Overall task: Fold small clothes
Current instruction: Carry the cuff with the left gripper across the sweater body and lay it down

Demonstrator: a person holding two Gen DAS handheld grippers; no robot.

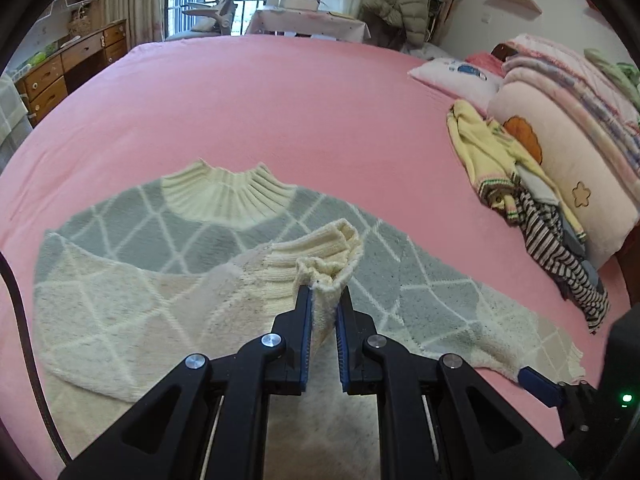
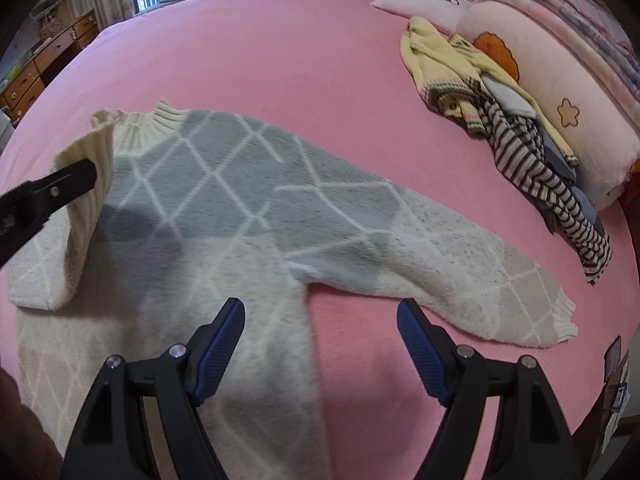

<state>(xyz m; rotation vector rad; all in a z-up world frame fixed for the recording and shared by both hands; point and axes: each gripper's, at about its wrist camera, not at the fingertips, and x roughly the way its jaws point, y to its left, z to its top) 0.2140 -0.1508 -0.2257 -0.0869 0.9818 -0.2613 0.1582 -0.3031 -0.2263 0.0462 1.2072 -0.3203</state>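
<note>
We have the left gripper [image 1: 323, 294] pinched tight on the ribbed cuff [image 1: 320, 252] to carry that sleeve across the sweater [image 2: 224, 184] spread on the bed [image 1: 260, 92], while the right gripper [image 2: 320, 320] hangs wide open and empty just short of the other sleeve [image 2: 460, 276].

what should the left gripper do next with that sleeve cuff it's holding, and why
Probably carry it a little further across and lay it flat on the sweater's body. The left gripper is shut on the ribbed cuff, held up over the chest, so the sleeve is only half folded in. The right gripper is open, and the other sleeve lies spread out.
</note>
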